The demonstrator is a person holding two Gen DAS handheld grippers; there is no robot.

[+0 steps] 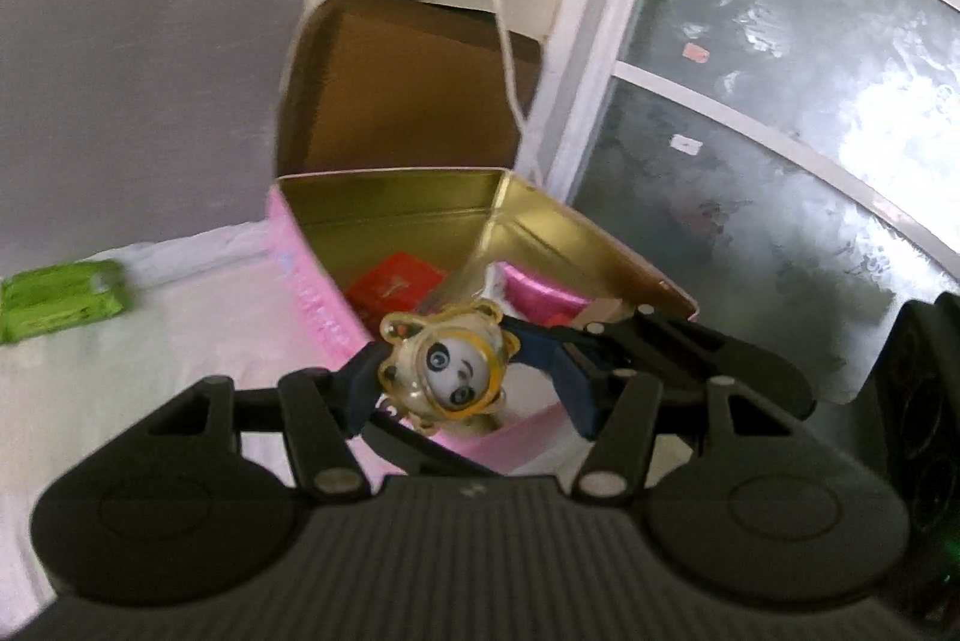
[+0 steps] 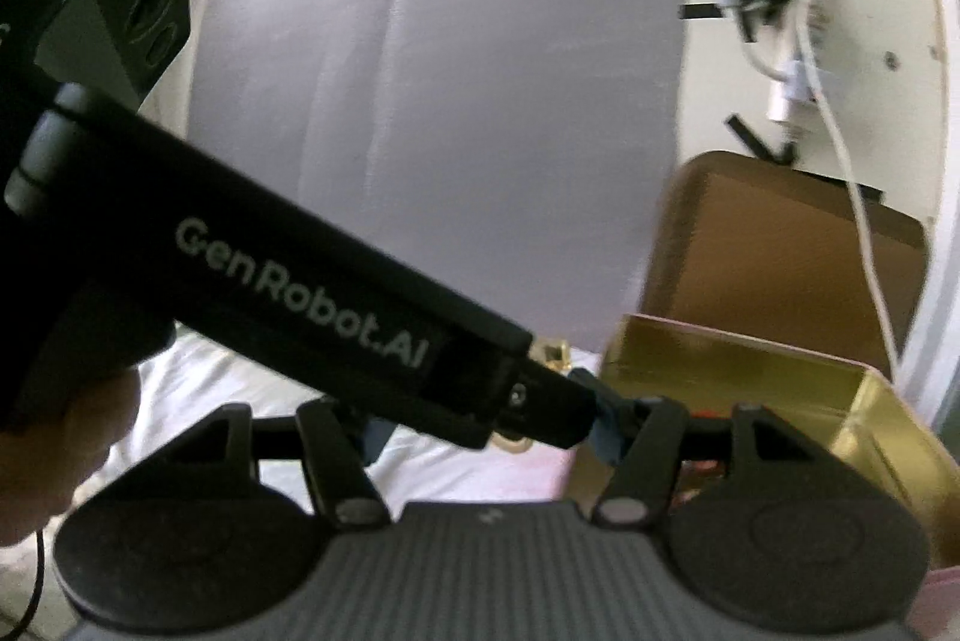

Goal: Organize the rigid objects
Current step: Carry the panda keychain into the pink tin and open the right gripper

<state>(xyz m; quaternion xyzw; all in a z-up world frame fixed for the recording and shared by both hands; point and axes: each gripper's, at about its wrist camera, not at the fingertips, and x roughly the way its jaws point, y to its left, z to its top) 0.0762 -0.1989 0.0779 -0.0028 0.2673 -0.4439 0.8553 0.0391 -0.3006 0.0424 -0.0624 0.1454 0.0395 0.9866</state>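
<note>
- Above the open pink tin (image 1: 312, 293), the left gripper (image 1: 456, 377) pinches a yellow panda toy (image 1: 453, 371).
- Right gripper (image 2: 486, 419) fingers spread apart, its grip hidden by the other tool.

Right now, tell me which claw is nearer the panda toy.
Left. The left claw has the panda toy between its fingers above the pink tin; the right claw sits behind the left.

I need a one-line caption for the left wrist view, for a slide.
Left gripper holds a panda-face toy above an open pink tin.
</note>
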